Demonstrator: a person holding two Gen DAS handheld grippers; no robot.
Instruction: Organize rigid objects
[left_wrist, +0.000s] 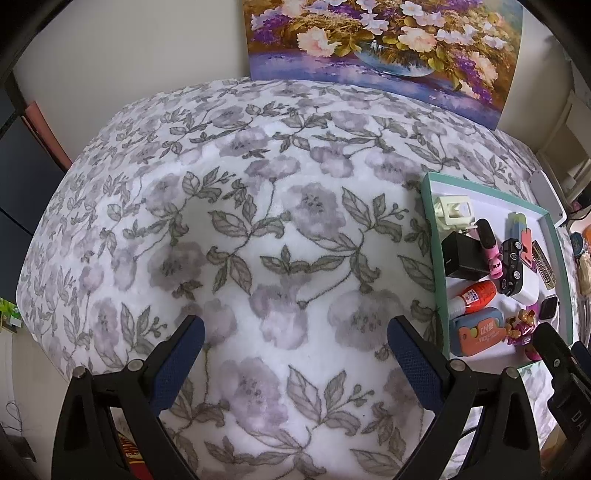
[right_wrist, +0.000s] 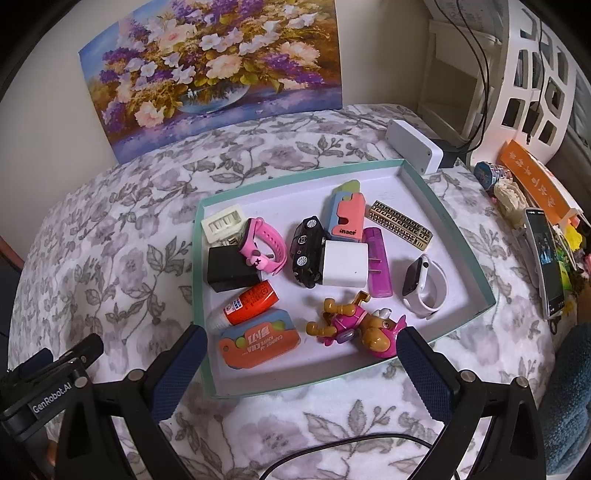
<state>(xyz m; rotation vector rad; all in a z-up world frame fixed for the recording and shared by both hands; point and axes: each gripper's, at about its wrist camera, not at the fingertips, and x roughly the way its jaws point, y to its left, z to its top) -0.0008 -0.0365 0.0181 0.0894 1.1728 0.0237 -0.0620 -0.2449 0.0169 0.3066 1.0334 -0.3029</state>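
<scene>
So both grippers are wide open right now, nothing held in either. The right gripper (right_wrist: 301, 360) hovers over the near edge of the teal tray (right_wrist: 458, 236), which sits center frame in the right wrist view on the floral cloth (right_wrist: 110, 258). All the rigid stuff is already piled in that tray: a pink toy dog (right_wrist: 360, 323) lying on its side at the lower middle, an orange case (right_wrist: 258, 343) to its left, a red glue bottle (right_wrist: 247, 301) just above that, a black box (right_wrist: 231, 271), a pink watch (right_wrist: 264, 247) leaning against it, a black toy car (right_wrist: 306, 251) touching a white charger (right_wrist: 343, 267), a purple lighter (right_wrist: 378, 262) and a white watch (right_wrist: 424, 286) toward the right.

The relation that matters, I'd say: the dog and the orange case lie straight ahead between the right gripper's fingers, the closest things to it. The dog's long axis runs roughly left to right across the frame, so across the line between the fingers, and a grab would probably need a wrist turn or a pinch on its narrow middle.

The left gripper (left_wrist: 295, 354) hangs over bare cloth, with the tray (left_wrist: 428, 221) far off at the right edge of its view. So the right one is clearly nearer, and my guess is the left side is where things could get laid out.
</scene>
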